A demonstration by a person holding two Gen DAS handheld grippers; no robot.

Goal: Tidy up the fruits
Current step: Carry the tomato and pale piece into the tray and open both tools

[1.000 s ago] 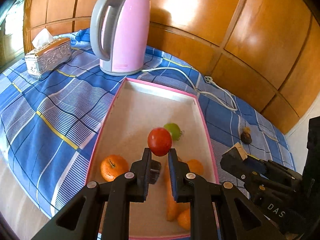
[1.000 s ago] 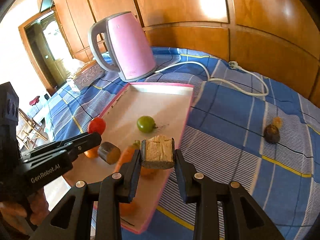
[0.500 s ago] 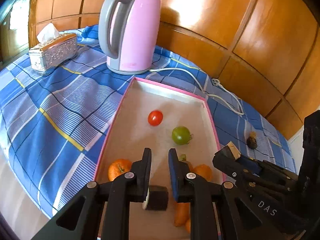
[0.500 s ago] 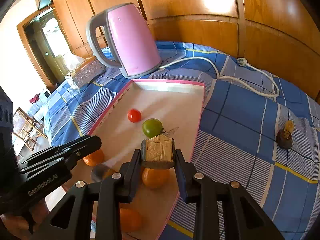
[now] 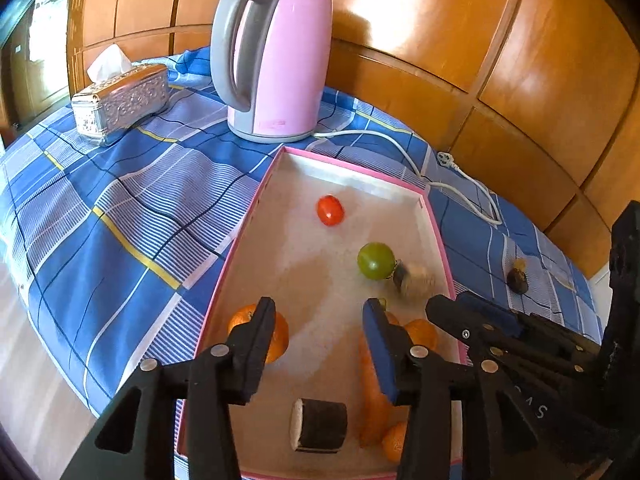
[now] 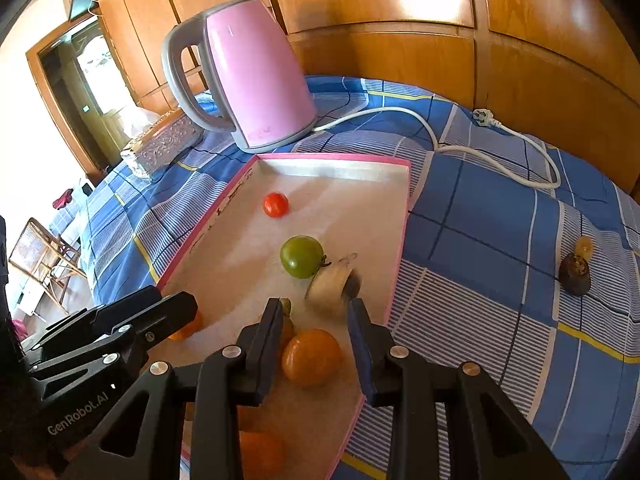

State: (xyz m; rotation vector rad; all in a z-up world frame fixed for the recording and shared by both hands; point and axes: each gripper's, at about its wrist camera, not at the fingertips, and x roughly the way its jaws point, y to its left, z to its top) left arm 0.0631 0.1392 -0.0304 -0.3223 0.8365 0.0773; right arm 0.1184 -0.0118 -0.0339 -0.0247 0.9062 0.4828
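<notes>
A blue plaid cloth (image 5: pixel 132 216) with yellow stripes covers the desk, which is backed by glossy orange wood panelling (image 6: pixel 420 4); a doorway (image 6: pixel 80 92) opens at the left of the room. A pink kettle (image 5: pixel 276 56) stands behind the pink-rimmed tray (image 5: pixel 240 240), its white cord (image 6: pixel 472 152) trailing over the cloth, and a silver tissue box (image 5: pixel 120 100) sits beside it. In the tray lie a red tomato (image 5: pixel 330 210), a green tomato (image 5: pixel 376 261), a blurred pale cut piece (image 6: pixel 332 286) touching it, oranges (image 6: pixel 311 357) and a dark cylinder (image 5: pixel 319 425). A dark fruit (image 6: pixel 575 274) rests on the cloth, well apart. The left gripper (image 5: pixel 320 316) and right gripper (image 6: pixel 314 312) hover over the tray, fingers spread, holding nothing
</notes>
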